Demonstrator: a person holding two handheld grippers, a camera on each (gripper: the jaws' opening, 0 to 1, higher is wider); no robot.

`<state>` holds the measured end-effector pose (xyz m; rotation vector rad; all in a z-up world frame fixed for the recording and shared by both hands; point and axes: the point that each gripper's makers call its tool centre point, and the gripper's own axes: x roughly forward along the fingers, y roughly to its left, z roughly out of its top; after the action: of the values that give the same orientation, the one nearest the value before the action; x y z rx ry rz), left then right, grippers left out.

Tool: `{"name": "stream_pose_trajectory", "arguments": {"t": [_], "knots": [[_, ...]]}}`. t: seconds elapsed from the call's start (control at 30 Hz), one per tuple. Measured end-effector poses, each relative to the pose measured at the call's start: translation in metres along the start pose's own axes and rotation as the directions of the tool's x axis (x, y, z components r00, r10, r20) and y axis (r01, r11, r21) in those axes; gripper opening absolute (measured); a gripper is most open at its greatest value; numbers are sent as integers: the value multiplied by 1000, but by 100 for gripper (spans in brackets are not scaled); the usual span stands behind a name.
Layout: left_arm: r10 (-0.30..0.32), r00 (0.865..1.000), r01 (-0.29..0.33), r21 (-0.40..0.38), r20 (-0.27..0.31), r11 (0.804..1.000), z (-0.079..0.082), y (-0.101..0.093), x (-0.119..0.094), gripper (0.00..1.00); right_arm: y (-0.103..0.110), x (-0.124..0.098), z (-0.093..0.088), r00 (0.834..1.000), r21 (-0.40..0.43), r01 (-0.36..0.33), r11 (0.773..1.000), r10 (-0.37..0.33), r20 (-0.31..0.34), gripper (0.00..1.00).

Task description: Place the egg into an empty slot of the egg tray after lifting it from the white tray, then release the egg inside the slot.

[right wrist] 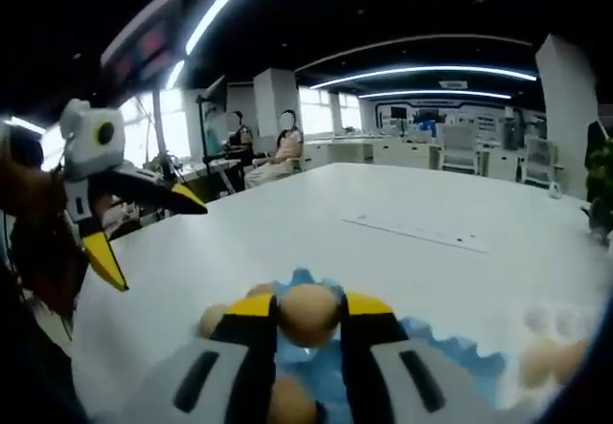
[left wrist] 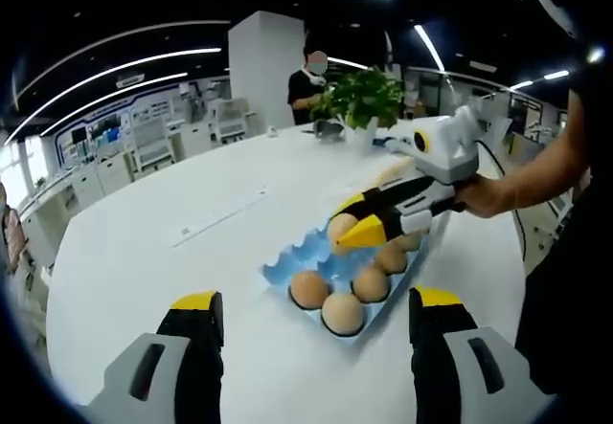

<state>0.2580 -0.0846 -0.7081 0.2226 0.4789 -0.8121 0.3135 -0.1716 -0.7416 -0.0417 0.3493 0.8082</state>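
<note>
Now the right claw (right wrist: 308, 321), clamped on the egg (right wrist: 308, 314), hangs above the blue egg tray (left wrist: 287, 269), the left claw (left wrist: 306, 314) wide apart; next, lower and let go.

1. A tan egg (right wrist: 308, 314) sits clamped between the right gripper's (right wrist: 308, 321) yellow-tipped jaws, just above the egg tray.
2. The blue egg tray (left wrist: 287, 273) lies flat on the white table, several brown eggs (left wrist: 342, 311) in its slots.

Handheld grippers, grey and yellow-tipped

Left gripper (left wrist: 316, 323): grey bodies, black jaws, yellow tips; right gripper (left wrist: 369, 223): white housing, possibly a dark sleeve behind it at right.
</note>
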Motion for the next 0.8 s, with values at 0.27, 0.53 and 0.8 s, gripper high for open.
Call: {"name": "stream_pose_trajectory", "arguments": {"t": [0.27,0.53,0.8], "knots": [[-7,1000,7,1,2,1000,0,-2,1,81,9,10,-9,999,-11,-41,999,40,-34,25],[-2,1000,2,-5,2,1000,-1,0,-1,80,9,15,-18,997,4,-49,999,50,-63,25],[-8,1000,8,-21,4,1000,0,1,0,80,9,17,-23,995,39,-58,998,61,-74,26]]}}
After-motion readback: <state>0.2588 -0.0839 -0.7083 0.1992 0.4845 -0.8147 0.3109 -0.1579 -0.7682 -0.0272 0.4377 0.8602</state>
